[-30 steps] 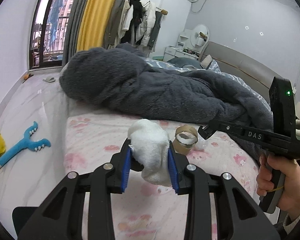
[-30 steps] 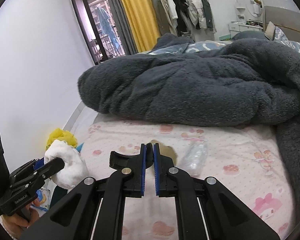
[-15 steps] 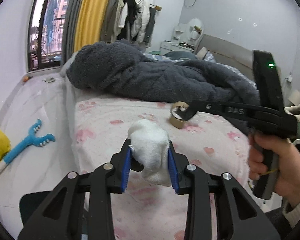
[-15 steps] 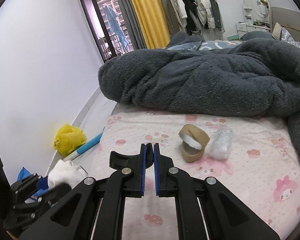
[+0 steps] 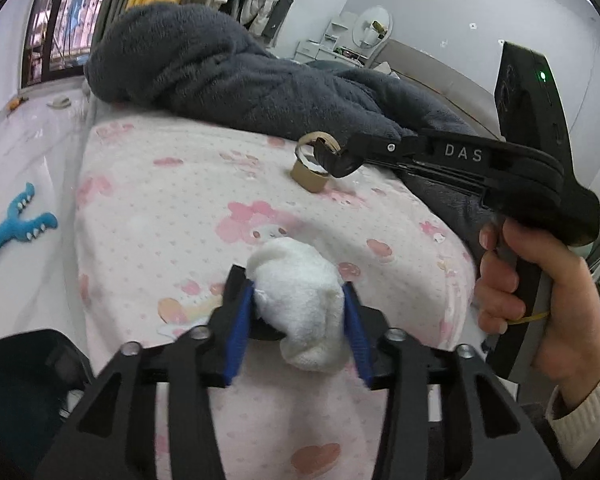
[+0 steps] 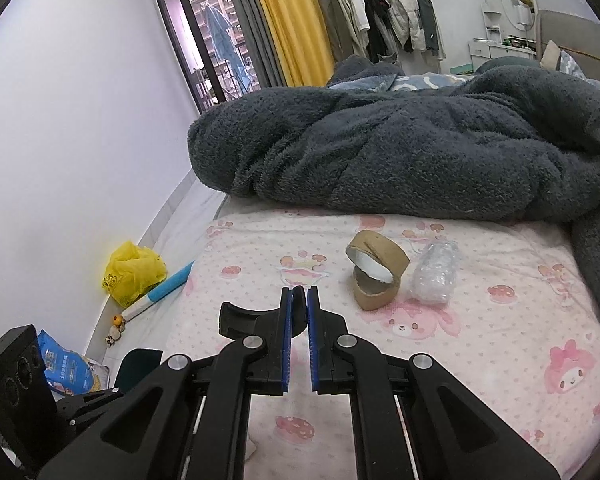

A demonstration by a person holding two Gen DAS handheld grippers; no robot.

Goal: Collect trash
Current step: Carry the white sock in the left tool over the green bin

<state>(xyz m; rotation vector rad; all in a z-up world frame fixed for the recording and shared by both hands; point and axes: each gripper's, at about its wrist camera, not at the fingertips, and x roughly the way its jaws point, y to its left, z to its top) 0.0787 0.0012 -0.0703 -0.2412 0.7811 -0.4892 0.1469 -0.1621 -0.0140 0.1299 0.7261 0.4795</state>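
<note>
Left gripper (image 5: 298,308) clamps the soft white wad (image 5: 300,312). Right gripper (image 6: 299,300), jaws nearly closed and empty, faces the cardboard roll (image 6: 376,276): light, probably crushable; grip its rim.

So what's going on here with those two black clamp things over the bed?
A person is picking up trash from the bed with a handheld gripper in each hand. The left gripper is clamped on a white wad of tissue. The right gripper is shut and empty, pointing toward a brown cardboard tape roll on the pink sheet. A crumpled clear plastic wrapper lies right beside the roll, with a dark grey blanket heaped behind them.
</note>
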